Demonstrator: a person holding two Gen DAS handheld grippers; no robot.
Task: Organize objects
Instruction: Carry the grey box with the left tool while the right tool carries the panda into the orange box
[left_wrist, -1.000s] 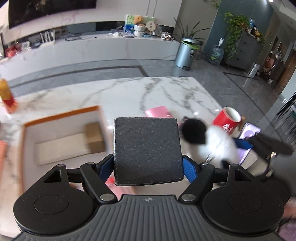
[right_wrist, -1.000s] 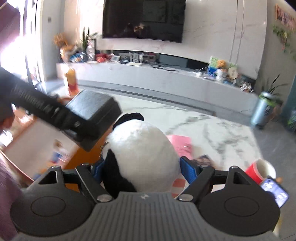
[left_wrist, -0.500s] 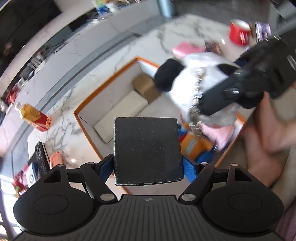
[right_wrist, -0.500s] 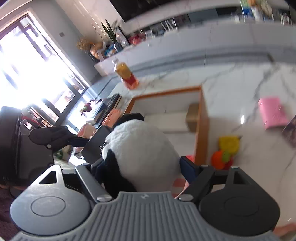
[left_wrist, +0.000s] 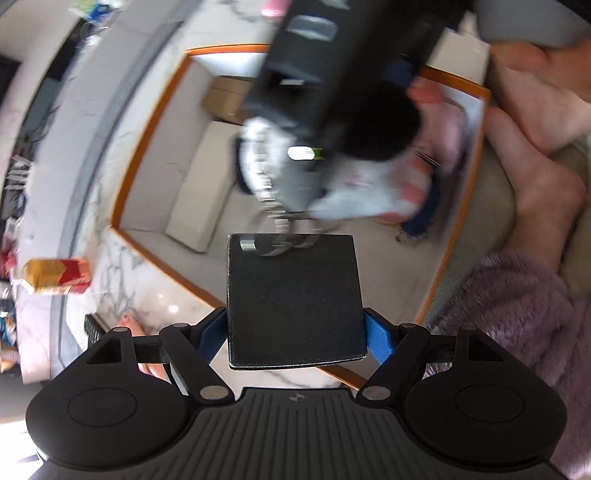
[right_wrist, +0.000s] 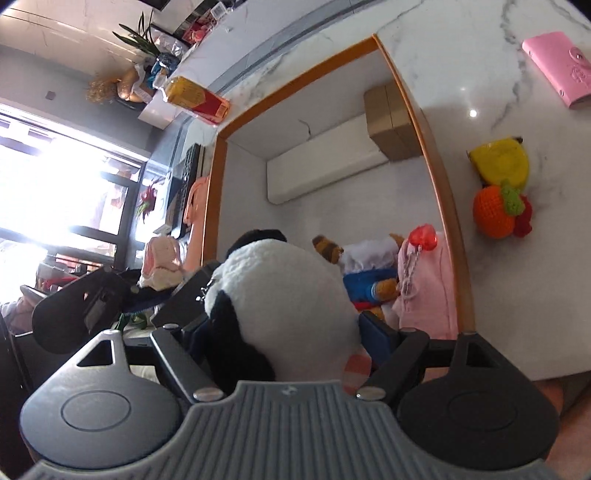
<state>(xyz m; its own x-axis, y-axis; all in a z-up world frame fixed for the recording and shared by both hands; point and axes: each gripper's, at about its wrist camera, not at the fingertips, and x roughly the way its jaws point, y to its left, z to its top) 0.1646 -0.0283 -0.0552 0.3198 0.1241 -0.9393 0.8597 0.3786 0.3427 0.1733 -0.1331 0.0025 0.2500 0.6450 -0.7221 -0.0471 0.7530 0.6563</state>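
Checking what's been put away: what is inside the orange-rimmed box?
Inside the orange-rimmed box: a long white box, brown cardboard box, blue-and-white plush doll, pink pouch. The panda plush hides the near floor.

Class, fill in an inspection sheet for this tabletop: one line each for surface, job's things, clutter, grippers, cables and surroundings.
Surface: white marble table, glossy.
Job's things: orange-rimmed box holds a tan carton, a long white box, a bear toy and a pink pouch; panda plush held over the box.
Clutter: pink wallet, yellow and orange knitted fruit, drink bottle on the table outside the box.
Grippers: right gripper shut on the panda plush; left gripper holds a black square pad.
Cables: nothing seen.
Surroundings: bright window, plant.
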